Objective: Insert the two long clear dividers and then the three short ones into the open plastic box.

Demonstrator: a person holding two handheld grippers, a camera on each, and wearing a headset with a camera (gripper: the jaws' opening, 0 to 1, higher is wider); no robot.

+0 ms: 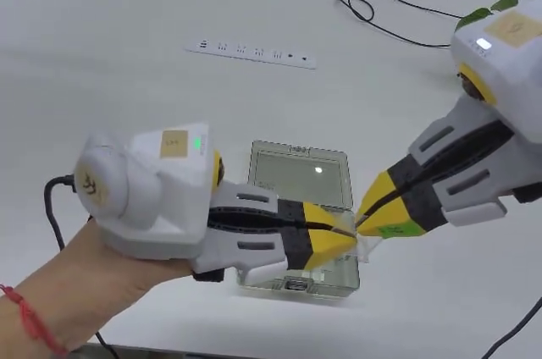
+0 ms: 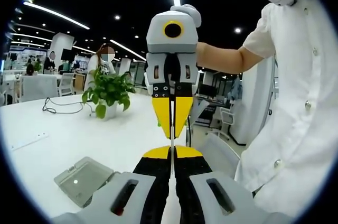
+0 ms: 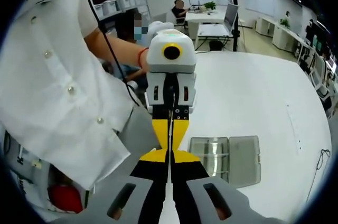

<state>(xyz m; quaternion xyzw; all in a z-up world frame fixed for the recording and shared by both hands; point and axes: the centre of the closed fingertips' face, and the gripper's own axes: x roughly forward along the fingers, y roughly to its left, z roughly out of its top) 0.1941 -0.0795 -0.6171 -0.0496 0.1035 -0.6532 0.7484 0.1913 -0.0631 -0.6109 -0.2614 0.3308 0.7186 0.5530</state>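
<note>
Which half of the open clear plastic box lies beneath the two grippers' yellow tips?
The near half, closest to the person; the left gripper and right gripper meet over it, while the far half lies uncovered.

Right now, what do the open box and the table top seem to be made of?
The open box looks like clear, glossy hard plastic: it shows a bright glint and the table top shows through. The table top looks smooth, matte and white, perhaps laminate; the pictures leave this open.
</note>
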